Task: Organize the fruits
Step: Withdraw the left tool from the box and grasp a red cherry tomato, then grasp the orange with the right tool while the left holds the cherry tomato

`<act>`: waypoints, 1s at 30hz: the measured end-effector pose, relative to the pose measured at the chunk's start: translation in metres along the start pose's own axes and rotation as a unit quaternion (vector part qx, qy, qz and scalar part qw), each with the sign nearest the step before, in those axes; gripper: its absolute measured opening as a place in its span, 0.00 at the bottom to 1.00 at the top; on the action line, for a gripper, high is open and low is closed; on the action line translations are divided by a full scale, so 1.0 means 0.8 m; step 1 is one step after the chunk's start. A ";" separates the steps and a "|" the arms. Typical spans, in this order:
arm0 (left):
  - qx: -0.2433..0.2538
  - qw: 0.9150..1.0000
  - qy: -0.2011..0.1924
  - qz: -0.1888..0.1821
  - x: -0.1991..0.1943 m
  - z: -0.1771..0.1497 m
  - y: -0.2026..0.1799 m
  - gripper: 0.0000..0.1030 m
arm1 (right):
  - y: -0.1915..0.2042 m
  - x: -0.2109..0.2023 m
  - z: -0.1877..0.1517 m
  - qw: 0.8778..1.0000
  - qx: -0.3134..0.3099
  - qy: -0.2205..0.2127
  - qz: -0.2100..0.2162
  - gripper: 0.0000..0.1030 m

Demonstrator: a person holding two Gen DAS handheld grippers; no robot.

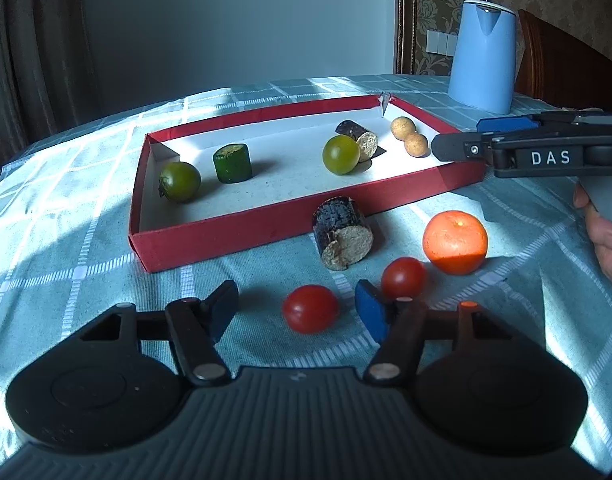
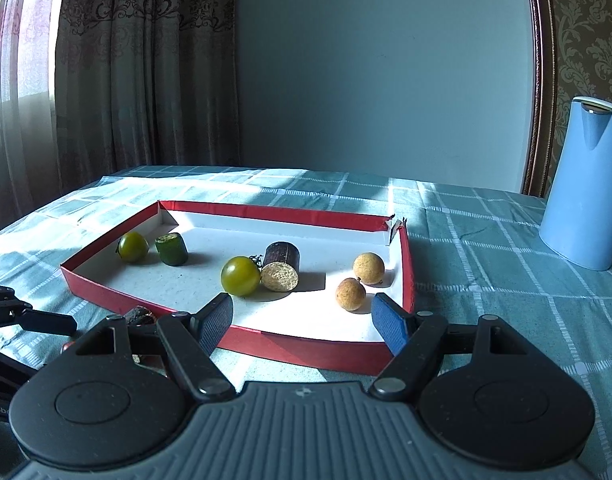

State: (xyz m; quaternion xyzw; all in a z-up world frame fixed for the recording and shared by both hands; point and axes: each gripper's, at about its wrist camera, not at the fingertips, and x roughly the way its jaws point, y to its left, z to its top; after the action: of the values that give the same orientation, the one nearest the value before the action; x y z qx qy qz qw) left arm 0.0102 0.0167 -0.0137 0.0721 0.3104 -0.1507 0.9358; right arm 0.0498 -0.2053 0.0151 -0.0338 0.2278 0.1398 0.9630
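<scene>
My left gripper [image 1: 297, 304] is open, and a red cherry tomato [image 1: 310, 308] lies on the cloth between its fingers without touching either pad. A second red tomato [image 1: 404, 278] sits just beyond the right finger. A mandarin [image 1: 454, 242] and a dark cut cylinder [image 1: 342, 236] lie in front of the red tray [image 1: 245, 222]. The tray holds two green tomatoes [image 1: 179, 181] [image 1: 341, 155], a green cylinder [image 1: 232, 163], a dark cylinder [image 1: 360, 136] and two tan balls [image 1: 410, 136]. My right gripper [image 2: 303, 314] is open and empty over the tray's near wall [image 2: 306, 350].
A blue kettle [image 1: 482, 56] [image 2: 586, 188] stands at the back right on the checked tablecloth [image 1: 65, 240]. A person's hand [image 1: 604, 236] holds the right gripper at the right edge. Curtains and a wall lie behind the table.
</scene>
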 end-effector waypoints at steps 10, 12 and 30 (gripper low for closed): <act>-0.004 1.000 -0.007 -0.013 -0.004 0.000 -0.001 0.24 | 0.007 -0.015 -0.003 0.999 -0.012 -0.005 0.042 0.74; -0.006 1.000 -0.007 -0.012 -0.004 0.000 0.000 0.24 | 0.012 -0.021 -0.006 0.998 -0.021 -0.002 0.059 0.74; 0.004 1.000 -0.007 -0.004 -0.004 -0.001 -0.004 0.25 | 0.046 -0.017 -0.028 0.992 -0.092 0.040 0.081 0.72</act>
State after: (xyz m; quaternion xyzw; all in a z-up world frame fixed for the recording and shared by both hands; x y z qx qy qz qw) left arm 0.0066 0.0146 -0.0125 0.0739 0.3037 -0.1560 0.9370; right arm 0.0180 -0.1760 0.0008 -0.1093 0.2543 0.2360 0.9315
